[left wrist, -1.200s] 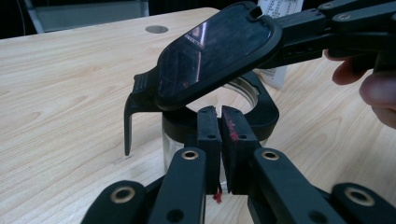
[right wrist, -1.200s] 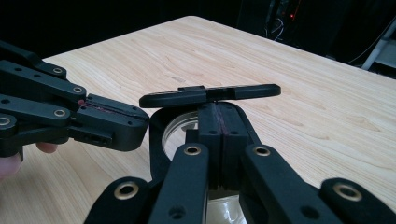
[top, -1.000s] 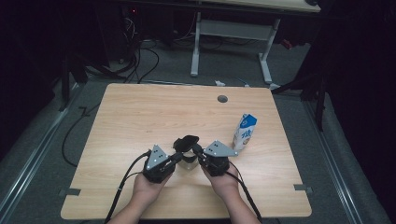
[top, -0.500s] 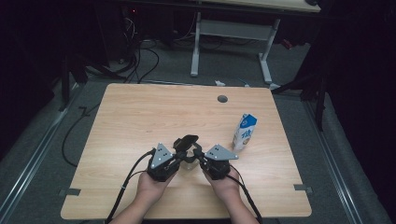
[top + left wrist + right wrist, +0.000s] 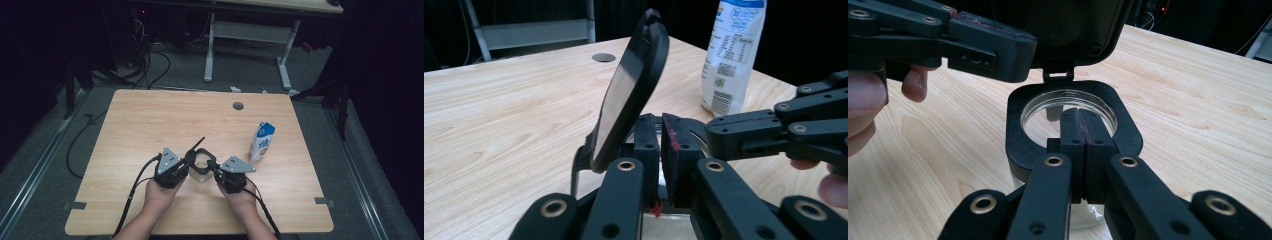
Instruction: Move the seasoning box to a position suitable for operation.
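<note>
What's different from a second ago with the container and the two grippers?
Very little. The hinged black lid of the clear container seems to stand a touch more upright, though the shift is slight. Both grippers remain at its black rim, the left gripper and the right gripper with jaws closed as before. The hands have barely moved, and the milk carton is where it was on the table.

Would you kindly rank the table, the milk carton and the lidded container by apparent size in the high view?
1. Table, by far the largest.
2. Milk carton and container between the two grippers: they look close in size, so I would not rank them.
</note>
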{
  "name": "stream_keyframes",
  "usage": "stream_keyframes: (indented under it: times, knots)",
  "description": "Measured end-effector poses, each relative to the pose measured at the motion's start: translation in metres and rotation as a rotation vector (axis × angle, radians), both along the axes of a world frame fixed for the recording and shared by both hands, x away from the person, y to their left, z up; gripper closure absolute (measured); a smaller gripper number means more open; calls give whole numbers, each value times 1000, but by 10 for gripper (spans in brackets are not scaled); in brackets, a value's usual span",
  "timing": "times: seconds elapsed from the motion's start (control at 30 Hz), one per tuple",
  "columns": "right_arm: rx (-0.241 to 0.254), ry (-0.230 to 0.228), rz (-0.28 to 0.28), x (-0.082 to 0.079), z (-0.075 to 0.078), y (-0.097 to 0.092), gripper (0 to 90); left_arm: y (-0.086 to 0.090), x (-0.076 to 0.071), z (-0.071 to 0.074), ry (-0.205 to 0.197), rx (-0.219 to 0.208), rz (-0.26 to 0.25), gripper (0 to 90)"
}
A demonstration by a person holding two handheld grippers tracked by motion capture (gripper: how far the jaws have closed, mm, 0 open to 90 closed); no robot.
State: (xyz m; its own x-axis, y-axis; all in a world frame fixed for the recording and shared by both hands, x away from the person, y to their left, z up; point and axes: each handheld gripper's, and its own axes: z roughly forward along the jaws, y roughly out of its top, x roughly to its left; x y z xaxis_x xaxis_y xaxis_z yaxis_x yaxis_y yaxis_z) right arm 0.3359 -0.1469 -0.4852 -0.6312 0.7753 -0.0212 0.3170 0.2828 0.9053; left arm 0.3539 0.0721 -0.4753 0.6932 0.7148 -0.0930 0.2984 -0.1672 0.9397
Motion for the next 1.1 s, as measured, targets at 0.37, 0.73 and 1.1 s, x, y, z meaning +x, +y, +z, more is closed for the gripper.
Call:
stream_keyframes:
  times: [0.37,0.73,1.1]
  knots:
    - [1,-5,2,0,-1,-1,899,6,8,0,6,-16,37,858]
    - [3,-8,8,0,-1,-2,900,10,14,-1,11,-13,73,873]
    - [1,-9,9,0,-1,-2,900,11,14,-3,17,-12,67,857]
